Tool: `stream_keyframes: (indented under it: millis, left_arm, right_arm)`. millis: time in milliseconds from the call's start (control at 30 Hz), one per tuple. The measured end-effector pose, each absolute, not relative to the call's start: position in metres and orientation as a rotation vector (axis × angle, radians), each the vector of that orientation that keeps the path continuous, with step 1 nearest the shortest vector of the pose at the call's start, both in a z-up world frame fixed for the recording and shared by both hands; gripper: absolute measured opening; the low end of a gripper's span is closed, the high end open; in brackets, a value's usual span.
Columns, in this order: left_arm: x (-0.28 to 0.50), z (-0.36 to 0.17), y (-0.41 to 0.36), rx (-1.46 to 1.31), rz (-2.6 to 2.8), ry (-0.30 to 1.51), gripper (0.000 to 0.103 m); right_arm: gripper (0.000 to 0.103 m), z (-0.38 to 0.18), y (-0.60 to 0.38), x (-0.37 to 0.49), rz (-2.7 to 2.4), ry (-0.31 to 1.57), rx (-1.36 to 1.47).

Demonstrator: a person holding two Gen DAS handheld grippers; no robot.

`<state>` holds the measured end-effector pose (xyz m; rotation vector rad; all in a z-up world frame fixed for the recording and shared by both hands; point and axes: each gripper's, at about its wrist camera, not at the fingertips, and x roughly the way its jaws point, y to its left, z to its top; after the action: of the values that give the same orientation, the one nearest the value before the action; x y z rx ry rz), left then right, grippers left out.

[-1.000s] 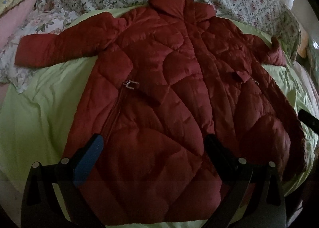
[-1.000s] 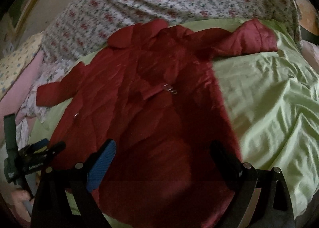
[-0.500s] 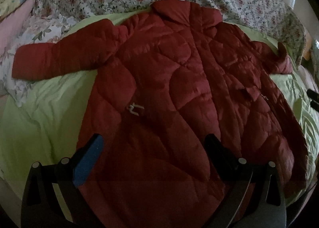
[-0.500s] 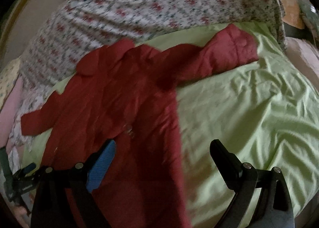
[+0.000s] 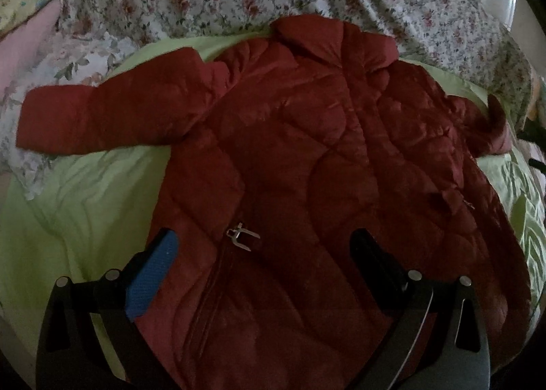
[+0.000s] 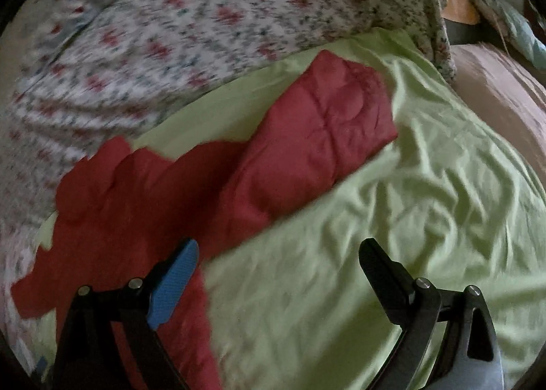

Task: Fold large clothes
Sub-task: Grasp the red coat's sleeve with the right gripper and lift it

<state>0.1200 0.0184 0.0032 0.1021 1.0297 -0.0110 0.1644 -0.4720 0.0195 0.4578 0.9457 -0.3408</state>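
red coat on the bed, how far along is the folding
Done: the red coat is laid out flat on the green sheet, both sleeves spread outward. In hand: nothing. The left gripper hovers open over the lower front near the zipper pull; the right gripper is open, pointing toward the right sleeve. Left: every fold, no sleeve turned in yet.
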Motion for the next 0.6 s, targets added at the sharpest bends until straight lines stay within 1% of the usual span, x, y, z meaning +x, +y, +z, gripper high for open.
stream_keyframes:
  millis: [267,433,467,500,533,567,600]
  left_arm:
    - [0.138,-0.009,0.012,0.159,-0.006,1.052,0.102]
    - [0.148,-0.017,0.007,0.152,-0.026,1.082,0.102]
    - [0.15,-0.018,0.006,0.152,-0.028,1.087,0.102]
    - [0.151,-0.02,0.005,0.154,-0.03,1.093,0.102]
    - [0.152,-0.02,0.005,0.152,-0.033,1.095,0.102]
    - [0.152,-0.02,0.005,0.149,-0.037,1.097,0.102]
    - [0.153,-0.021,0.006,0.142,-0.043,1.097,0.102]
  right_arm:
    - [0.096,0.012,-0.526,0.238,-0.482,0.943,0.441]
    - [0.093,-0.007,-0.546,0.274,-0.548,0.971,0.406]
    - [0.082,-0.013,-0.549,0.278,-0.553,0.979,0.407]
    - [0.061,-0.019,-0.552,0.281,-0.554,0.986,0.413]
    - [0.049,-0.024,-0.555,0.281,-0.552,0.995,0.425]
    - [0.032,-0.026,-0.555,0.281,-0.549,0.999,0.434]
    - [0.024,-0.027,-0.555,0.278,-0.533,0.996,0.455]
